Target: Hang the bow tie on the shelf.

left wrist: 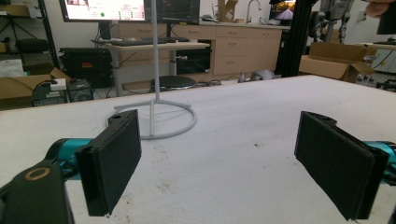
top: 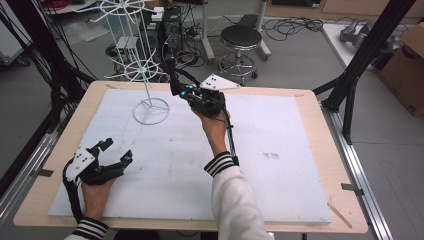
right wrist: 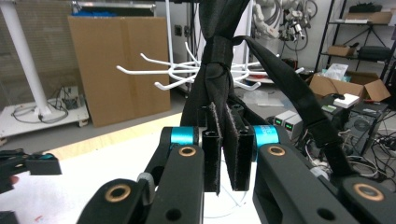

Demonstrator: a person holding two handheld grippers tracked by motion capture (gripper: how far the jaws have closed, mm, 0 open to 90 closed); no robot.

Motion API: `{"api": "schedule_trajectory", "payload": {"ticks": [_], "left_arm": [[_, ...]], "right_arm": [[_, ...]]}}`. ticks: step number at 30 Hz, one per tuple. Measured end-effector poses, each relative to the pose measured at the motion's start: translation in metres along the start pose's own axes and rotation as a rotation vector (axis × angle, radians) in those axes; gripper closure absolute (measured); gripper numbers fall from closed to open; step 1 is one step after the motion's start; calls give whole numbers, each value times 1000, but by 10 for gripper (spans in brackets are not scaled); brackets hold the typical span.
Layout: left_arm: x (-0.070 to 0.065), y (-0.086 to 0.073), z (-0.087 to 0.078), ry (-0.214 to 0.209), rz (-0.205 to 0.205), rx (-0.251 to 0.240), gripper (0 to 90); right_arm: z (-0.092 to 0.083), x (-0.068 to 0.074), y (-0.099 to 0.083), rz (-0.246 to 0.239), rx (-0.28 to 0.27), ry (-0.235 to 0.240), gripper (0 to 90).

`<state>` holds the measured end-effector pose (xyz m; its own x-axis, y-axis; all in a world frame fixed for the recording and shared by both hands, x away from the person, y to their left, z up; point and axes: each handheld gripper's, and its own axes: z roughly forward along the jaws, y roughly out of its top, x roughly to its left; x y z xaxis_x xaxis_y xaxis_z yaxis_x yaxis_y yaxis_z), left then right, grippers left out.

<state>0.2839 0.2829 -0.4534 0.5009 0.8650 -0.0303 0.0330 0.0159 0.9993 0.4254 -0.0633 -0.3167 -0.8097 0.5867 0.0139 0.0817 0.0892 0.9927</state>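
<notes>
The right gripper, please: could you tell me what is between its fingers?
The right gripper is shut on a black strap, pinched between its fingers. The clamped stretch of strap is covered by the fingers.

White sleeve (top: 235, 200), black-striped cuffs. Black claws, teal joints, brass screws; grey three-cornered plate (top: 219, 82), trailing black cable (top: 75, 200).

The white wire rack (top: 145, 60) runs off the top edge of the high view, so its upper tier is cut off; in the left gripper view its pole (left wrist: 155, 51) leaves the frame at the top. The black strap (right wrist: 217, 79) pinched in the right gripper (right wrist: 227, 154) exits the top of the right gripper view, upper end unseen. The strap hides part of the rack's hooks (right wrist: 159, 72) behind it. The left gripper (right wrist: 28, 168) sits clipped by that view's left edge.
</notes>
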Motion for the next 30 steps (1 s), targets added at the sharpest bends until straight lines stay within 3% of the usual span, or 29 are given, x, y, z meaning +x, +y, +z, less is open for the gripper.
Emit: {"api": "schedule_trajectory", "payload": {"ticks": [10,30], "left_arm": [[0,0,0,0,2,2,150],[0,0,0,-1,1,1,150]], "right_arm": [[27,-8,12,-1,23,11,862],[57,-6,1,40,47,39,862]]}}
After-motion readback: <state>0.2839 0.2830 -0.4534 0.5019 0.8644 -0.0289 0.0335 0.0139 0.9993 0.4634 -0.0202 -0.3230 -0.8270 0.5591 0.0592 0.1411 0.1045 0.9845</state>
